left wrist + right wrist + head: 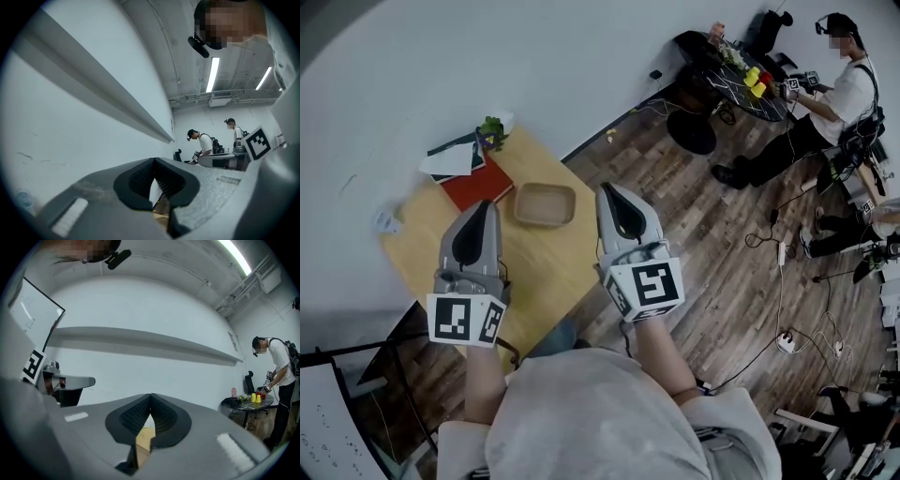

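Both grippers are held up above a small yellow wooden table (539,267), side by side. My left gripper (484,207) is shut, its tips meeting with nothing between them; in the left gripper view its tips (153,161) touch against the white wall. My right gripper (612,190) is likewise shut and empty, its tips (150,395) closed in the right gripper view. A shallow wooden tray (545,204) lies on the table between and beyond the two grippers, nearest to both. A red book (474,187) lies at the table's far left.
Papers and a dark folder (455,156) with a small plant (492,132) sit at the table's far corner. A white wall with a long shelf (145,341) stands ahead. On the right a person (825,98) stands at a black table (741,80) with coloured cups. Cables cross the wooden floor (778,253).
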Demonstrator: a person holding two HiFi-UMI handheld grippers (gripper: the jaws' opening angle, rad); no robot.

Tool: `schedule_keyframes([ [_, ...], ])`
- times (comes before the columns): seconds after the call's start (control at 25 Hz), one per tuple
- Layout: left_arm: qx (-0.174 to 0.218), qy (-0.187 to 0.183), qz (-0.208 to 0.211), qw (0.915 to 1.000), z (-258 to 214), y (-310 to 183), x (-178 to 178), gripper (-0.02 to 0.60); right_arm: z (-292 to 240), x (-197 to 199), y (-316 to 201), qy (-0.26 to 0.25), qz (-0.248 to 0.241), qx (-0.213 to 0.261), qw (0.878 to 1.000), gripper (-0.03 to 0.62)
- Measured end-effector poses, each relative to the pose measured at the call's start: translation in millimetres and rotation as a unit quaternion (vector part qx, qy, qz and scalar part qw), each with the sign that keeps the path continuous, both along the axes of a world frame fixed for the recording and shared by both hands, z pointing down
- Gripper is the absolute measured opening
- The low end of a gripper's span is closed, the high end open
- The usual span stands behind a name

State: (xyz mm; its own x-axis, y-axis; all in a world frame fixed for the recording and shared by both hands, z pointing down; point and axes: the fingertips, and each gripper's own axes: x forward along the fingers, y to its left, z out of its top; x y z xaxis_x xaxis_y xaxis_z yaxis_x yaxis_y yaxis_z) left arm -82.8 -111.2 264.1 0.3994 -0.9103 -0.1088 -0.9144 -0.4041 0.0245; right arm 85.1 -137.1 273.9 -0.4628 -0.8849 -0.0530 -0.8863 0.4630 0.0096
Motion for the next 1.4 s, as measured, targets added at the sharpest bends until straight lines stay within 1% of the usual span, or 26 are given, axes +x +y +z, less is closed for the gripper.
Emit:
schedule_keyframes([
  [0.36, -0.070, -0.019, -0.008, 0.9974, 66, -32, -10, 0.005, 67, -24, -32, 0.025, -0.029, -0.082, 0.996, 0.002],
  [0.52, -0.097, -0.029, 0.002, 0.9949, 97, -39, -11, 0.005, 92, -32, -39, 0.043, -0.037, -0.111, 0.992, 0.002],
  [0.64, -0.117, -0.025, 0.014, 0.9927, 119, -43, -11, 0.005, 110, -36, -42, 0.053, -0.044, -0.131, 0.989, 0.002],
  [0.8, -0.146, -0.023, 0.021, 0.9888, 150, -48, -15, 0.005, 134, -44, -46, 0.063, -0.054, -0.157, 0.984, 0.002],
  [0.88, -0.163, -0.021, 0.029, 0.9859, 166, -50, -16, 0.035, 146, -48, -47, 0.065, -0.059, -0.170, 0.982, 0.002],
  [0.92, -0.172, -0.021, 0.032, 0.9844, 174, -50, -17, 0.035, 152, -51, -48, 0.067, -0.062, -0.176, 0.980, 0.002],
  [1.04, -0.197, -0.025, 0.039, 0.9793, 198, -53, -19, 0.070, 167, -58, -50, 0.082, -0.067, -0.191, 0.976, 0.002],
  [1.24, -0.238, -0.040, 0.051, 0.9690, 236, -55, -17, 0.119, 184, -60, -53, 0.097, -0.067, -0.208, 0.971, 0.002],
  [1.36, -0.261, -0.049, 0.059, 0.9622, 256, -57, -14, 0.167, 192, -62, -54, 0.102, -0.069, -0.218, 0.968, 0.002],
  [1.4, -0.269, -0.053, 0.061, 0.9599, 262, -58, -13, 0.172, 194, -63, -55, 0.103, -0.070, -0.220, 0.967, 0.002],
])
